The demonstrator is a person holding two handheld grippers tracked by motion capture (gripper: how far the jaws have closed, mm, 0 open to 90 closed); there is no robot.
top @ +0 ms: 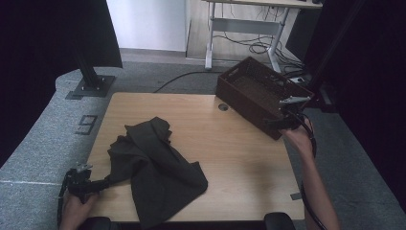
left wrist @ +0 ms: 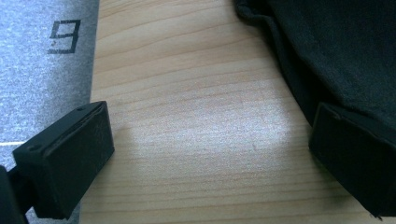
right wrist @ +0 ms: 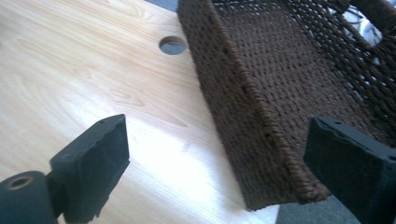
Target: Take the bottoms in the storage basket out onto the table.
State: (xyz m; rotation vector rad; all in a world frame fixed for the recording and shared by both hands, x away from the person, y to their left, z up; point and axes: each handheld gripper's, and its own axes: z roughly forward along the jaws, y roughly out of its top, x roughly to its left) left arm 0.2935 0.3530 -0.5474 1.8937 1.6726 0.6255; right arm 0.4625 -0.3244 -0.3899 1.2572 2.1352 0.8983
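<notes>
We noted dark cloth (top: pixel 155 170) heaped on table (top: pixel 239 158), near-left. Left tool (top: pixel 103 183) gaped at its edge, poised to pinch. Right tool (top: pixel 282 115) stood open astride basket (top: pixel 253 93) rim, unpinched; basket sat far-right, presumably to receive cloth.

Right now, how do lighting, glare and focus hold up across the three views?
High view: dim, black at the edges, the dark cloth shows few folds. Left gripper view: a pale sheen on the table, jaws slightly soft, cloth nearly featureless. Right gripper view: bright glare on the wood, the basket weave sharp, near jaws blurred.
</notes>
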